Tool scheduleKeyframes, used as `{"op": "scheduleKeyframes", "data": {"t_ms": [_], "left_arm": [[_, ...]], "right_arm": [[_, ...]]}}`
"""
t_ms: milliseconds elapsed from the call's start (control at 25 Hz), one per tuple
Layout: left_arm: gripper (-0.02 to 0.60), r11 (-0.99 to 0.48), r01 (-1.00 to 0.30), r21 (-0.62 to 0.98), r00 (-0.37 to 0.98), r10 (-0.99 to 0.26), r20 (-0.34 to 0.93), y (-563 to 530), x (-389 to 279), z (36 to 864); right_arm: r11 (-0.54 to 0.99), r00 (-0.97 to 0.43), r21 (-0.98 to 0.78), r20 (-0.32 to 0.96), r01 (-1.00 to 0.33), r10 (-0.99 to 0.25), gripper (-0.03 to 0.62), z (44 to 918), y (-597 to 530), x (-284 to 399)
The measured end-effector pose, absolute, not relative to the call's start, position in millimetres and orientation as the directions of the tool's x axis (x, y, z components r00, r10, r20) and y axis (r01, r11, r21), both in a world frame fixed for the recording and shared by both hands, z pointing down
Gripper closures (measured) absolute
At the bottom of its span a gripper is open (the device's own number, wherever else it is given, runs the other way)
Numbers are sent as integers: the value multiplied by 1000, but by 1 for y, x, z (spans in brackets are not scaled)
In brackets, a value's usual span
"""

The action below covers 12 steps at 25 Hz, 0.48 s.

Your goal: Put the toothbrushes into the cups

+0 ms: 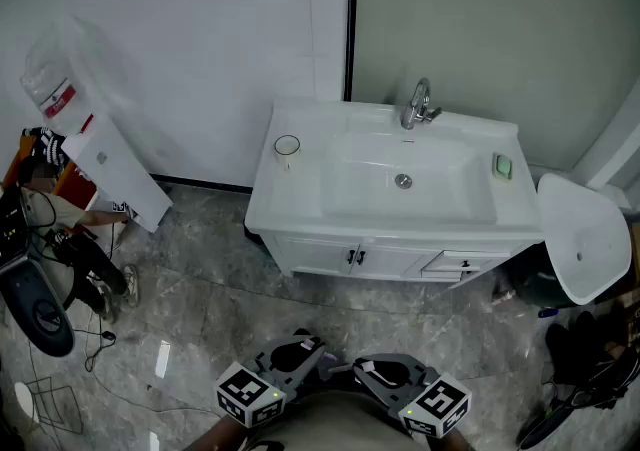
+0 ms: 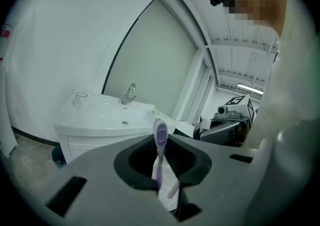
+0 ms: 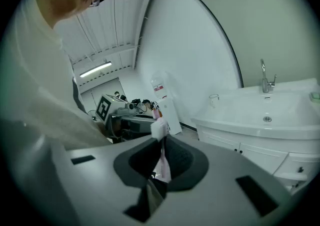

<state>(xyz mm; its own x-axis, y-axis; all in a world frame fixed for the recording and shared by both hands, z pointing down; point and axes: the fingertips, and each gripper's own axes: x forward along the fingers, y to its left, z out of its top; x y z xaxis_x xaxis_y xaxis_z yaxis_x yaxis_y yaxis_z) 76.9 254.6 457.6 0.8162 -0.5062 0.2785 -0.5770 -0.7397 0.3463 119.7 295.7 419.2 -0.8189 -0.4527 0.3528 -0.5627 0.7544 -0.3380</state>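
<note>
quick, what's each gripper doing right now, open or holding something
Left gripper: closed on a purple toothbrush, brush head poking out past the jaws.
Right gripper: closed on a pink toothbrush.

A bathroom corner within a cluttered workroom is shown: a white washbasin cabinet (image 1: 320,257) with a chrome tap (image 1: 417,105) is set against plain walls on grey marble-patterned flooring (image 1: 200,319), while a loose white basin (image 1: 585,239), a tilted white water dispenser (image 1: 100,144) and black cables (image 1: 85,259) are left around it.
</note>
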Motion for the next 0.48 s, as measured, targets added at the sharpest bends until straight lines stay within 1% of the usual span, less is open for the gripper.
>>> {"op": "scheduleKeyframes", "data": {"t_ms": [240, 480], "left_arm": [[529, -732, -586, 349, 810, -506, 298, 277, 47, 460], [529, -713, -612, 342, 790, -543, 285, 281, -20, 459]], "right_arm": [[764, -825, -343, 377, -546, -421, 563, 443, 325, 96], [781, -840, -352, 385, -516, -382, 562, 442, 328, 34]]}}
